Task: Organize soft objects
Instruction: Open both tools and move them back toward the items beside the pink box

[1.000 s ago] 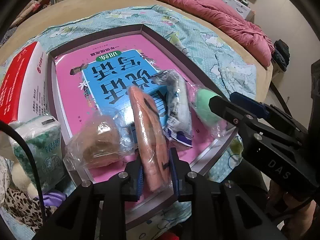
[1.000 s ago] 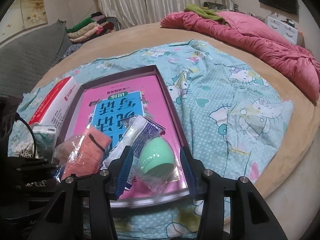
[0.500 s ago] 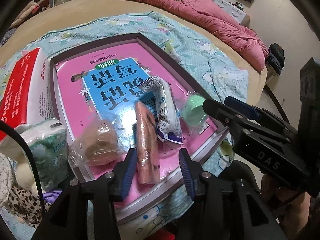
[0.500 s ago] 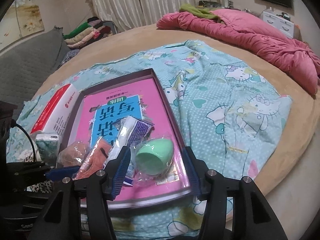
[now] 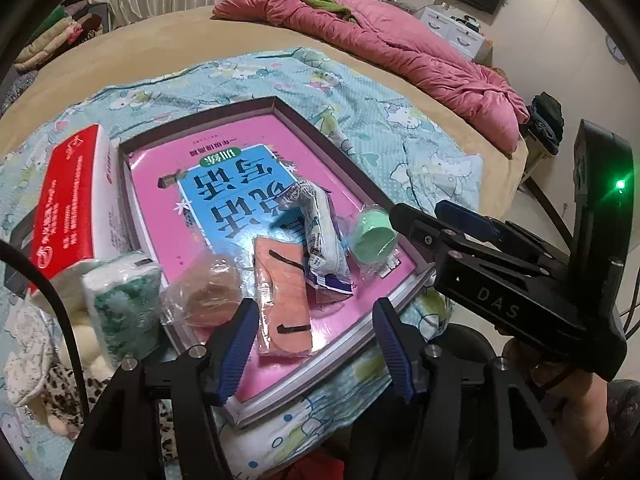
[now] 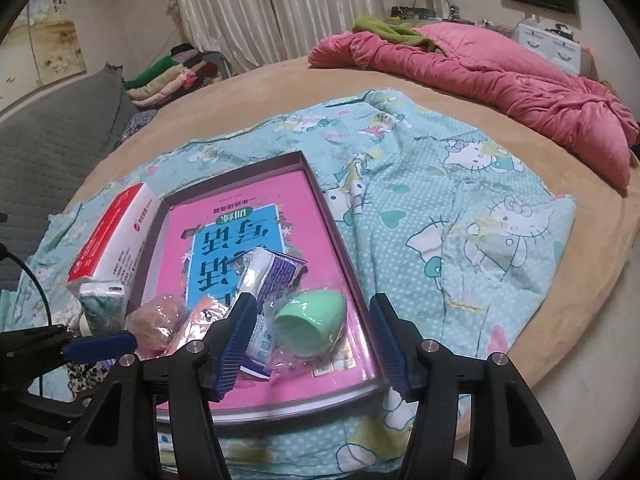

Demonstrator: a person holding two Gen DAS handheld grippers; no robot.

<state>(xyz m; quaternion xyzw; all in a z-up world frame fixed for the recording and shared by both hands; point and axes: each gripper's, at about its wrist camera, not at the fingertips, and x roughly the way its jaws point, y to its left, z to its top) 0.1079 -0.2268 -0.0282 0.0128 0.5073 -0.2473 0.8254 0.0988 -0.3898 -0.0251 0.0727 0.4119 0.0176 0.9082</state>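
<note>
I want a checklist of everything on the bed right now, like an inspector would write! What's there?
Surface: round tan bed with a teal cartoon sheet spread on it.
Job's things: in the shallow tray lie a green egg sponge, an orange flat pack, a white-and-purple packet and a brown bagged puff, all wrapped in plastic.
Clutter: red-and-white box and green-white tissue pack beside the tray; plush toy at the edge.
Grippers: left gripper open, over the orange pack; right gripper open, around the egg sponge without touching.
Cables: black cable on the left.
Surroundings: pink quilt, curtains, folded clothes.
</note>
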